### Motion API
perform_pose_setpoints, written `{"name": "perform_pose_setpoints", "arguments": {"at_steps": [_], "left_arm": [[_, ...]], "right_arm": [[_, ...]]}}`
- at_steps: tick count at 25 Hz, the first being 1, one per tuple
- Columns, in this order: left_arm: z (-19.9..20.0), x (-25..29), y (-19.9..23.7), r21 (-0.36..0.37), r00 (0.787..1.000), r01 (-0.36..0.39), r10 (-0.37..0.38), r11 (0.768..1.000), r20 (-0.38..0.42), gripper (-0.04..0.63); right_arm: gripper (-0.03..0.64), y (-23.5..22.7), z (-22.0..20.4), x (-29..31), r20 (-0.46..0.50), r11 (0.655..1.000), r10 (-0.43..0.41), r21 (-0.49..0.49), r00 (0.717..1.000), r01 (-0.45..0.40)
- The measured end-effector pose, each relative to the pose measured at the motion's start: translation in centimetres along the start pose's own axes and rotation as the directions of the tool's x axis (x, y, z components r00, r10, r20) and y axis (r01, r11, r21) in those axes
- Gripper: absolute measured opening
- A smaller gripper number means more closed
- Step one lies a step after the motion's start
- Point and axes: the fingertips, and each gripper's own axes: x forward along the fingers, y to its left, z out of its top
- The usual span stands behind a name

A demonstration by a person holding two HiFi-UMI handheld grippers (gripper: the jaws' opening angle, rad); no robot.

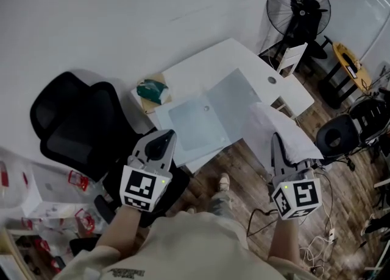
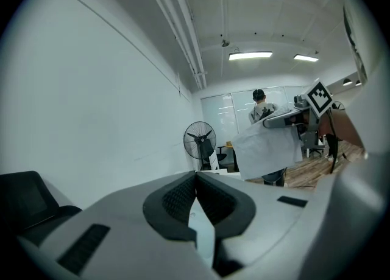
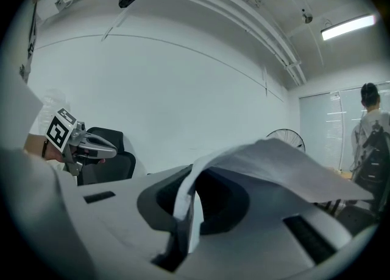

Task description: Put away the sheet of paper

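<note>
The white sheet of paper (image 1: 277, 128) hangs in the air off the table's front right corner, drooping over my right gripper (image 1: 276, 140), which is shut on its edge. In the right gripper view the sheet (image 3: 274, 164) curls up out of the closed jaws of the right gripper (image 3: 187, 195) and bends to the right. My left gripper (image 1: 165, 135) hovers at the front left edge of the white table (image 1: 207, 66); its jaws are together with nothing between them. The left gripper view shows its shut left gripper (image 2: 196, 178) and, beyond it, the held sheet (image 2: 268, 148).
A translucent folder (image 1: 204, 119) lies open on the table, with a green packet (image 1: 152, 90) at its left end. A black office chair (image 1: 73, 123) stands to the left and a floor fan (image 1: 300, 8) at the back right. Cables (image 1: 317, 242) lie on the wood floor.
</note>
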Motion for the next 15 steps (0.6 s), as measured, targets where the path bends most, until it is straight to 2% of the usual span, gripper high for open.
{"name": "perform_pose_setpoints", "arguments": {"at_steps": [5, 8, 12, 15], "left_arm": [[0.4, 2.8, 0.9, 0.010, 0.999, -0.044, 0.045, 0.999, -0.009, 0.020], [0.4, 4.3, 2.0, -0.002, 0.995, -0.093, 0.093, 0.996, -0.022, 0.020], [0.0, 6.1, 3.6, -0.021, 0.985, -0.167, 0.166, 0.986, -0.051, 0.020], [-0.2, 7.3, 5.1, -0.030, 0.971, -0.231, 0.228, 0.973, -0.077, 0.020]], "right_arm": [[0.023, -1.6, -0.3, 3.8, -0.003, 0.996, 0.088, -0.012, 0.996, -0.088], [0.023, -2.0, -0.4, 6.7, -0.008, 0.985, 0.169, -0.019, 0.986, -0.169], [0.023, -2.0, -0.3, 11.0, -0.022, 0.955, 0.290, -0.053, 0.957, -0.291], [0.023, -2.0, -0.2, 14.3, -0.042, 0.922, 0.378, -0.075, 0.925, -0.380]]}}
